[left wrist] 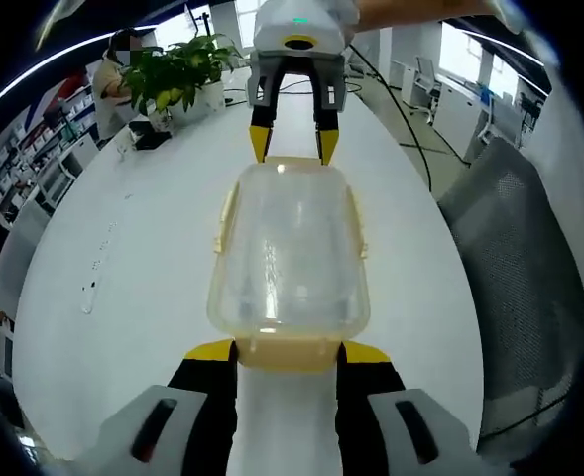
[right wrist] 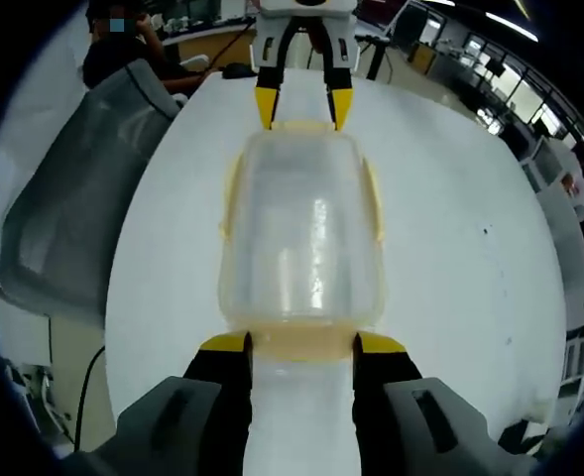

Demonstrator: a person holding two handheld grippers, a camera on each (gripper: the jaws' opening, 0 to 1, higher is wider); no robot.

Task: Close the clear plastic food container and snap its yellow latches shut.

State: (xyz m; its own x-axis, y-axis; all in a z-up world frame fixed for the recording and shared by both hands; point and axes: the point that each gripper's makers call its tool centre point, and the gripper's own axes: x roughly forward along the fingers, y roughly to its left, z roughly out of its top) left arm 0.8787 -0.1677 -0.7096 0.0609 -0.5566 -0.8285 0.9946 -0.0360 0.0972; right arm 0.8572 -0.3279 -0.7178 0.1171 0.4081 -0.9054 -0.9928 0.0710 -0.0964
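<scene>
The clear container [left wrist: 290,253] lies on the white tabletop [left wrist: 123,248] between the two hand-held grippers, which face each other. The left hand-held gripper [left wrist: 288,349] and the right hand-held gripper [right wrist: 301,342] are both spread, their yellow tips flanking the container's end latches.

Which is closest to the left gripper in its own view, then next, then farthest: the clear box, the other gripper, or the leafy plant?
1. Clear container: right at the left gripper, on the white table.
2. Right gripper: at the container's far end.
3. Potted plant: farthest, at the upper left.
</scene>
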